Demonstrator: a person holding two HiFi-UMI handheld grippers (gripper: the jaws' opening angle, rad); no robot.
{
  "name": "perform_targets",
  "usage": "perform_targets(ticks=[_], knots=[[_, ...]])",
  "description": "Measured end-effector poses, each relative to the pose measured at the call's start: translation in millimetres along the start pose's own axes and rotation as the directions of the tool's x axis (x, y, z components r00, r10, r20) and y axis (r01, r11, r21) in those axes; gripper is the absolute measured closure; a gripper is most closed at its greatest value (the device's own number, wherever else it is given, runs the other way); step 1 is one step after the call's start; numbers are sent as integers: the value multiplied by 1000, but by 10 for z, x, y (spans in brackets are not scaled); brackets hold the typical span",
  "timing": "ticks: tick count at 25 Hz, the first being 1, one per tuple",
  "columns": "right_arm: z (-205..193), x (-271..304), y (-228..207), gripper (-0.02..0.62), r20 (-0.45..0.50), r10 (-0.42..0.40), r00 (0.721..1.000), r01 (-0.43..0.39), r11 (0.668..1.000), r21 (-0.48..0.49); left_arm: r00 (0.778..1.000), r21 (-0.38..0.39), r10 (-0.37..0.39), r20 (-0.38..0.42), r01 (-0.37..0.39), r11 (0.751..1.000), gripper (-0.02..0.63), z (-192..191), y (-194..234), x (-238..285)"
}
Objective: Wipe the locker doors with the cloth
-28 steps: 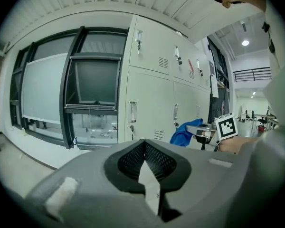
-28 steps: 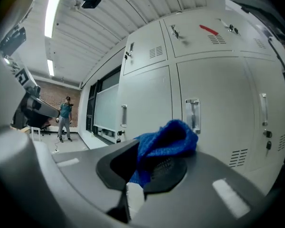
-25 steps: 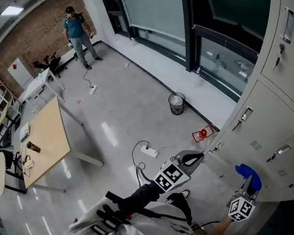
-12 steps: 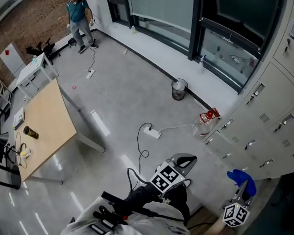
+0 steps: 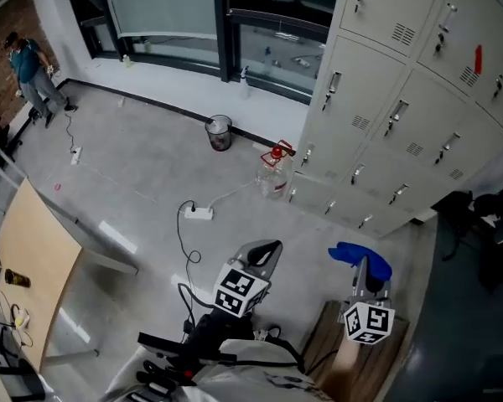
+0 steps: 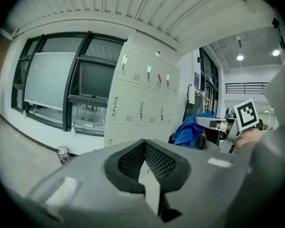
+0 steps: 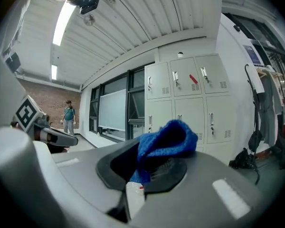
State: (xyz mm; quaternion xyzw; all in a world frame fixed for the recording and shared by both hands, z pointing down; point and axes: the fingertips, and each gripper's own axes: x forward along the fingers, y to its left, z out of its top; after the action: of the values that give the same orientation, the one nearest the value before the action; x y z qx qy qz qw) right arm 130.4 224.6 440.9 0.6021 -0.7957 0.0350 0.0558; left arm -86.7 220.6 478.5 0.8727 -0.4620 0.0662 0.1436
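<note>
Right gripper [image 5: 365, 268] is clenched on a bunched blue terry cloth [image 5: 358, 255], which is seen in the right gripper view pinched between the jaws, with most of its bulk standing above them [image 7: 164, 137]. Left gripper [image 5: 264, 255] is closed with nothing between its mesh pads [image 6: 157, 161].

The bank of pale grey metal lockers [image 5: 402, 99] is faced from well apart, so no door has been touched yet.

Several risks can be judged from here. Only a fold of the cloth appears to be gripped, so it could be dragged out once pressed along a door. The protruding door handles [image 5: 395, 117] could snag the loose part. On the approach, the white power strip with its cable [image 5: 198, 213] and the clear red-topped container [image 5: 274, 172] by the lowest doors could be caught or knocked over.
</note>
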Motion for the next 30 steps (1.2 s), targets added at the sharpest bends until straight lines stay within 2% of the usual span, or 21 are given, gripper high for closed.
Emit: perform_targets(ticks=[3, 6, 12, 17, 25, 30], knots=[[8, -223, -39, 569, 25, 17, 1000, -18, 1000, 17, 999, 15, 23, 40, -24, 1000, 611, 8, -333, -43], [21, -422, -142, 571, 40, 17, 999, -17, 1000, 14, 999, 25, 44, 25, -45, 999, 611, -54, -599, -57], [93, -711, -250, 572, 57, -17, 998, 17, 1000, 2, 1000, 42, 12, 26, -13, 999, 611, -41, -859, -57], [205, -791, -193, 572, 83, -52, 995, 51, 999, 14, 999, 62, -26, 46, 23, 998, 611, 155, -846, -67], [453, -653, -58, 572, 129, -36, 991, 41, 999, -34, 997, 67, -35, 72, 30, 997, 611, 346, -645, -68], [632, -558, -140, 572, 161, -34, 986, 43, 998, -55, 995, 79, -34, 98, 27, 997, 611, 518, -575, 11]])
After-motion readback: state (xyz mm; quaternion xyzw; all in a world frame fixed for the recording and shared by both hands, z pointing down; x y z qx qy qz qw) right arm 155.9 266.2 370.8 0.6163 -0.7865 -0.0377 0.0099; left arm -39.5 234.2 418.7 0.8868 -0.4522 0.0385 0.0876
